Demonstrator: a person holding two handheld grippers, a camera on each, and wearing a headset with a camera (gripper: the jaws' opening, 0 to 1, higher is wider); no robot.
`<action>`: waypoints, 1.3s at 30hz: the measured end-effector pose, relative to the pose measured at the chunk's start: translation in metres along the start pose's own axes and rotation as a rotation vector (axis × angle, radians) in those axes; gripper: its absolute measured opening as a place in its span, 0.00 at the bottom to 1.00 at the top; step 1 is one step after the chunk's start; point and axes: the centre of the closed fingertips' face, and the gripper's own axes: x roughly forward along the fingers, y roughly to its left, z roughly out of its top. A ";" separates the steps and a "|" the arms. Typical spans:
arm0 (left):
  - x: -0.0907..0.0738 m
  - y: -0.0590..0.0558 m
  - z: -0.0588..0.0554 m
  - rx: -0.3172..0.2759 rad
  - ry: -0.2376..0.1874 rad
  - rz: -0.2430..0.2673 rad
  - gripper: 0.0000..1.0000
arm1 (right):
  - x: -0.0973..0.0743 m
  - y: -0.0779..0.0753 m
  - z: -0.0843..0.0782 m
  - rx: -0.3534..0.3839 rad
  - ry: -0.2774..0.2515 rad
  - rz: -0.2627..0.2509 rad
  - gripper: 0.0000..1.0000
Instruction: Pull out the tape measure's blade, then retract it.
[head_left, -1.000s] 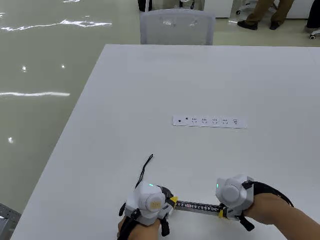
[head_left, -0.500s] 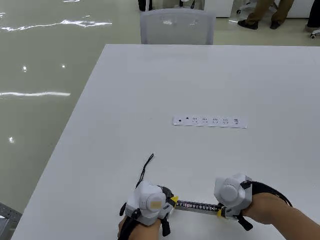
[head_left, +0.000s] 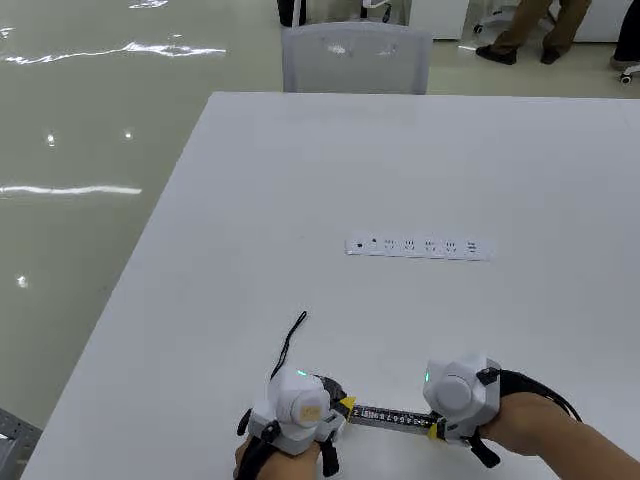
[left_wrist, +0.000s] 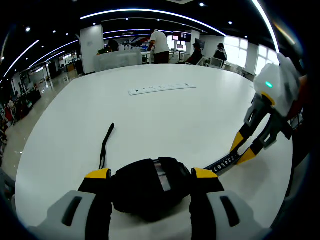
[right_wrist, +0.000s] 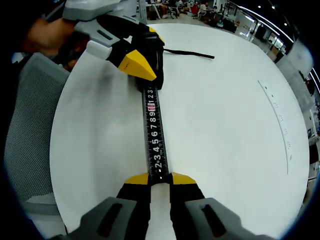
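A black tape measure case (left_wrist: 150, 187) sits at the table's near edge with my left gripper (left_wrist: 151, 174) shut on it. Its dark numbered blade (right_wrist: 155, 137) runs out about a hand's width across the table to my right gripper (right_wrist: 160, 179), which is shut on the blade's end. In the head view the left gripper (head_left: 335, 403) is at the bottom centre, the blade (head_left: 392, 417) stretches rightward, and the right gripper (head_left: 437, 428) pinches its tip. A black wrist strap (head_left: 291, 335) trails from the case toward the table's middle.
A white power strip (head_left: 419, 246) lies flat near the middle of the white table (head_left: 400, 170). A grey chair (head_left: 355, 57) stands at the far edge. The table's left edge drops to a glossy floor. People stand in the far background.
My right gripper has moved slightly left toward the case, so the exposed blade is a little shorter. The left gripper and case have stayed put.
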 end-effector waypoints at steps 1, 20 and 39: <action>0.000 0.000 0.000 -0.001 0.000 0.001 0.59 | 0.000 0.000 0.000 0.003 -0.001 -0.001 0.13; 0.001 -0.001 0.001 0.001 0.006 -0.009 0.59 | 0.006 0.004 0.012 -0.010 -0.020 -0.003 0.13; 0.001 -0.001 0.000 -0.004 0.007 -0.006 0.59 | 0.005 0.006 0.019 -0.012 -0.032 -0.005 0.13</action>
